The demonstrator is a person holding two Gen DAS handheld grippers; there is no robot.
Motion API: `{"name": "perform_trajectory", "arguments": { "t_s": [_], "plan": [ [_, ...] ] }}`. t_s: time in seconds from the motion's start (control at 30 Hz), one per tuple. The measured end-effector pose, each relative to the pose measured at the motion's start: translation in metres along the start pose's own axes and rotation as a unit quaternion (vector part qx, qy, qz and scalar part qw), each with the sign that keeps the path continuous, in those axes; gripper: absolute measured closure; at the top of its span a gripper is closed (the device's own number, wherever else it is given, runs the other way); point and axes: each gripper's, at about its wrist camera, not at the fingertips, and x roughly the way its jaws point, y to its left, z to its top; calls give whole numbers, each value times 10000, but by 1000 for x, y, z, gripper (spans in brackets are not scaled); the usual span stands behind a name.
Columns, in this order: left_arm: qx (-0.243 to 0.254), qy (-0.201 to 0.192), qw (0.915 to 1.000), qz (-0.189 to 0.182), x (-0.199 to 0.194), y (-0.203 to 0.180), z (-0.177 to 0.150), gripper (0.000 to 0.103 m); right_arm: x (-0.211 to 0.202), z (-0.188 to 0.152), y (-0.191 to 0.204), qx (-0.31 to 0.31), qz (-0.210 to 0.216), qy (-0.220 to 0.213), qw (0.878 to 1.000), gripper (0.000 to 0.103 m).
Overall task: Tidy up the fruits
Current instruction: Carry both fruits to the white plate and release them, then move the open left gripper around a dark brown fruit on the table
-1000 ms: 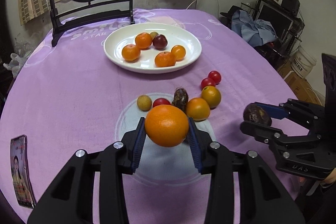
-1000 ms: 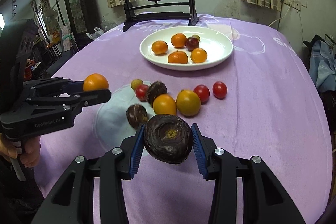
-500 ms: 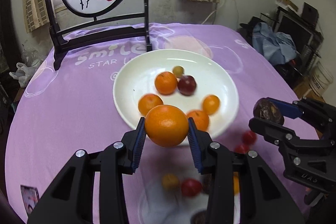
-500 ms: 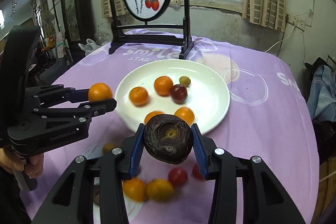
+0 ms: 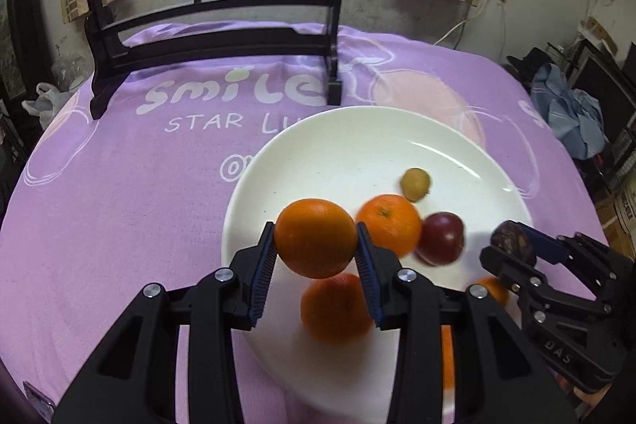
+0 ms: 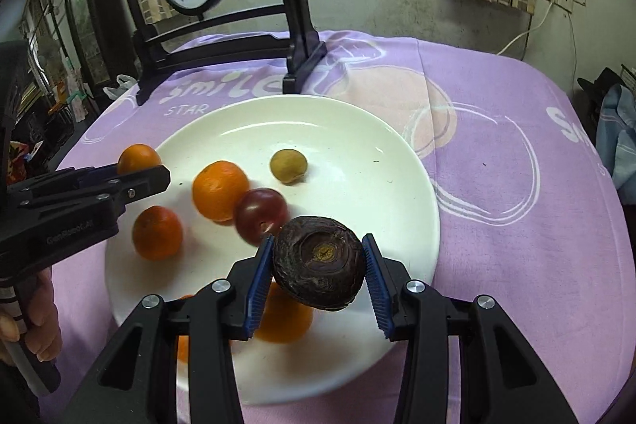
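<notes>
My left gripper is shut on an orange and holds it above the left part of the white plate. My right gripper is shut on a dark wrinkled passion fruit above the plate's near right part. On the plate lie several oranges, a dark red plum and a small yellow-green fruit. The right gripper with its fruit shows at the right of the left wrist view; the left gripper with its orange shows at the left of the right wrist view.
A black stand with a round painted screen stands on the purple tablecloth just behind the plate. Clutter and blue clothes lie beyond the table's right edge. The loose fruits on the cloth are out of view.
Both grippers have moved forward from the loose fruits to over the plate, each still holding its fruit. The plate and the stand now look much closer.
</notes>
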Motion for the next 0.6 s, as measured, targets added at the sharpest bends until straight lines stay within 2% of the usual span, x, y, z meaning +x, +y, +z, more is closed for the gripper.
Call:
{"name": "perform_trajectory", "arguments": {
  "t_s": [0.07,0.13,0.2,0.23,0.33,0.47,0.6],
  "plan": [
    [-55,134,9999,37,11,1,1,65,7,1,-4,99,-15,102,9999,55],
    [-87,193,9997,109,17,1,-1,64,10,2,-6,153,-58,123,9998,48],
    [-106,156,9997,126,13,1,-4,51,8,0,-9,209,-41,143,9997,46],
    [-104,100,9998,128,8,1,-6,49,6,-1,-10,249,-11,131,9996,46],
    [-32,-95,9997,205,-13,1,-10,42,-6,-7,-15,417,90,68,9991,41],
    [10,-481,9986,213,-56,4,-24,27,-35,-23,-18,571,182,-157,9981,40],
    [50,-700,9975,81,-97,3,-51,16,-61,-46,-11,400,151,-237,9988,34]
  ]
}}
